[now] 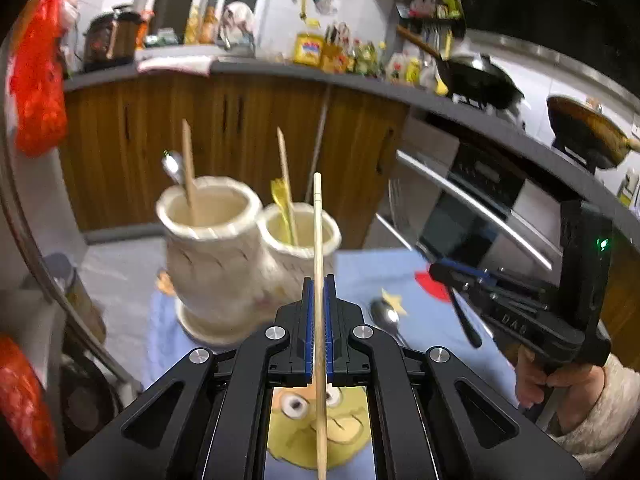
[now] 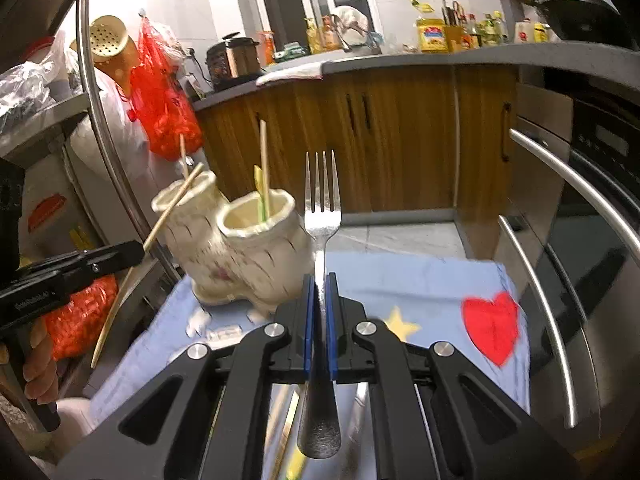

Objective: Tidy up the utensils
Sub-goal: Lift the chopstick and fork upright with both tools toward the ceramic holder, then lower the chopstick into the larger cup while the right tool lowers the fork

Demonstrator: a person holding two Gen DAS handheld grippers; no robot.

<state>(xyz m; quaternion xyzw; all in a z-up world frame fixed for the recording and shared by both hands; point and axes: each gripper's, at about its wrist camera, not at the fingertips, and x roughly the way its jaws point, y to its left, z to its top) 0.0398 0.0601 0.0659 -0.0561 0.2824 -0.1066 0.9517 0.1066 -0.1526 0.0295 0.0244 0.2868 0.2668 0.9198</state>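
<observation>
A cream double-cup utensil holder (image 1: 224, 264) stands on a light blue cloth (image 1: 432, 320); it also shows in the right wrist view (image 2: 240, 256). Its left cup holds a chopstick (image 1: 188, 168) and a metal spoon (image 1: 173, 167); its right cup holds a chopstick (image 1: 286, 176) and a yellow utensil (image 1: 280, 196). My left gripper (image 1: 319, 292) is shut on a wooden chopstick (image 1: 318, 240), held just in front of the holder. My right gripper (image 2: 319, 292) is shut on a metal fork (image 2: 322, 200), tines up, right of the holder. A spoon (image 1: 384, 314) lies on the cloth.
A steel rack with red bags (image 2: 164, 92) stands left of the table. An oven with steel handles (image 2: 560, 264) is on the right. Wooden cabinets (image 1: 224, 132) and a cluttered counter run behind. Another yellow-green utensil (image 2: 288, 440) lies under my right gripper.
</observation>
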